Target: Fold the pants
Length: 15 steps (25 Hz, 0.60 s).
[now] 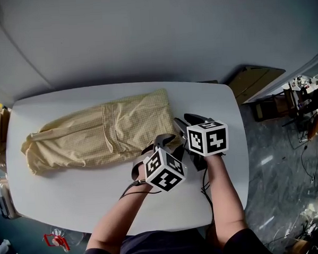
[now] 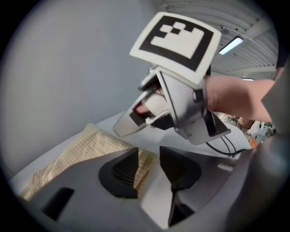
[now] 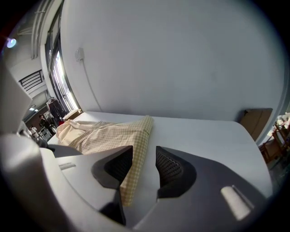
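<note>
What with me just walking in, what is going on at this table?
A person is folding yellow checked pants on a white table, a gripper in each hand. Both the left gripper and the right gripper sit at the pants' right end, jaws open with the cloth edge between them, not yet clamped.
</note>
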Available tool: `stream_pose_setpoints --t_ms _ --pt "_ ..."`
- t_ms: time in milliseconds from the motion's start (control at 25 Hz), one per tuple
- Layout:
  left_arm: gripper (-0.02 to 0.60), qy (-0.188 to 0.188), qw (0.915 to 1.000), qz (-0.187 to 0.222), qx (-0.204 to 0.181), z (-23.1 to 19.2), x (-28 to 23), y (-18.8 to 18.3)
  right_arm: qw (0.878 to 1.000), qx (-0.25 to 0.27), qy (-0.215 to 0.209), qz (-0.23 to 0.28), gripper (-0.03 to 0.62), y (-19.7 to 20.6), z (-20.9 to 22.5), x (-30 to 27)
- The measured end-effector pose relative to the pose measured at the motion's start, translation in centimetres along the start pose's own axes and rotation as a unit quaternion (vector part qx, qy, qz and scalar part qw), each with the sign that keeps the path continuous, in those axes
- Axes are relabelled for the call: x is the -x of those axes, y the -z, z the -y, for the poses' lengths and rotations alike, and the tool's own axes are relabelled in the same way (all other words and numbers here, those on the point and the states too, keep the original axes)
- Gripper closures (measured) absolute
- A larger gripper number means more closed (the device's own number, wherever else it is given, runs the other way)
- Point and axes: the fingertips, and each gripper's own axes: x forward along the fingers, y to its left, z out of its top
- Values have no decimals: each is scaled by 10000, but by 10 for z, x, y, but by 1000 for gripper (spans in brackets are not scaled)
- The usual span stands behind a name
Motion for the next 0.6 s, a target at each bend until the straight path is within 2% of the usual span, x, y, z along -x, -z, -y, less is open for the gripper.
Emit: stream_pose_setpoints --t_ms 240,360,600 --pt "418 -267 9990 -359 4 -5 -21 21 9999 8 -96 93 442 -22 8 -10" --pt "563 -564 9977 -378 -28 -16 -20 24 9998 64 -188 -26 444 -17 7 -18" --pt "568 73 9985 -61 542 -10 -7 23 9989 -80 -468 13 441 -19 -1 -28"
